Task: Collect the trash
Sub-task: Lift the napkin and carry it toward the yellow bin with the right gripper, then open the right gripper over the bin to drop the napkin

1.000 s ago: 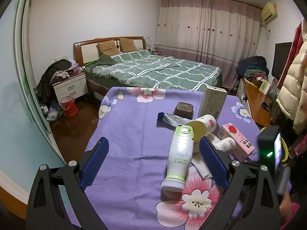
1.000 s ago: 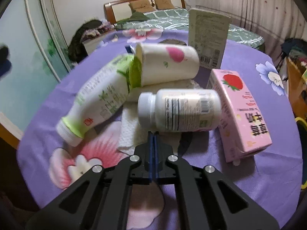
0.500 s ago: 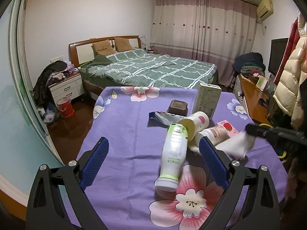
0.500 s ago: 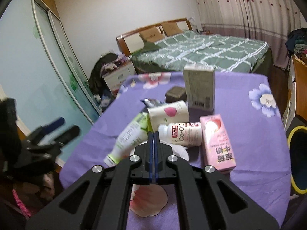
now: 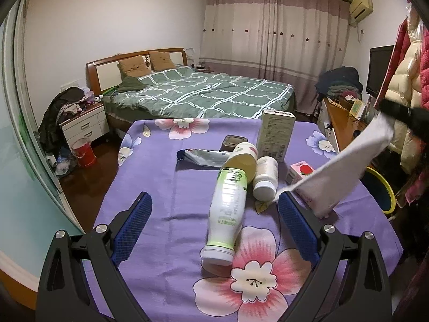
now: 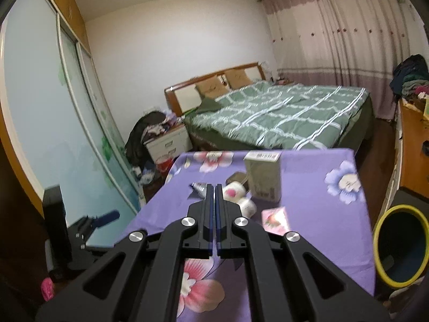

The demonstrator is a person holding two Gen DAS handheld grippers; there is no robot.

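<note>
My right gripper (image 5: 384, 106) is shut on a white tissue (image 5: 337, 174), which hangs above the table's right side over a pink carton (image 5: 301, 170). In the right wrist view the right gripper (image 6: 215, 187) has its jaws pressed together and the tissue is hidden beneath them. My left gripper (image 5: 214, 201) stands open at the near edge, with a green-and-white bottle (image 5: 228, 206) lying between and beyond its fingers, untouched. A yellow-mouthed cup (image 5: 241, 158), a white pill bottle (image 5: 265, 174), a foil wrapper (image 5: 203, 157), a brown tub (image 5: 233, 142) and a tall box (image 5: 276, 136) sit mid-table.
A yellow-rimmed blue bin (image 6: 399, 244) stands on the floor off the table's right edge. The purple flowered tablecloth (image 5: 150, 177) covers the table. Beyond are a green bed (image 5: 209, 94), a nightstand (image 5: 83, 126) and a wooden desk (image 5: 340, 126).
My right gripper rose from the table and pulled the tissue up from under the bottles, so it now hangs in the air. The left gripper has barely shifted.
</note>
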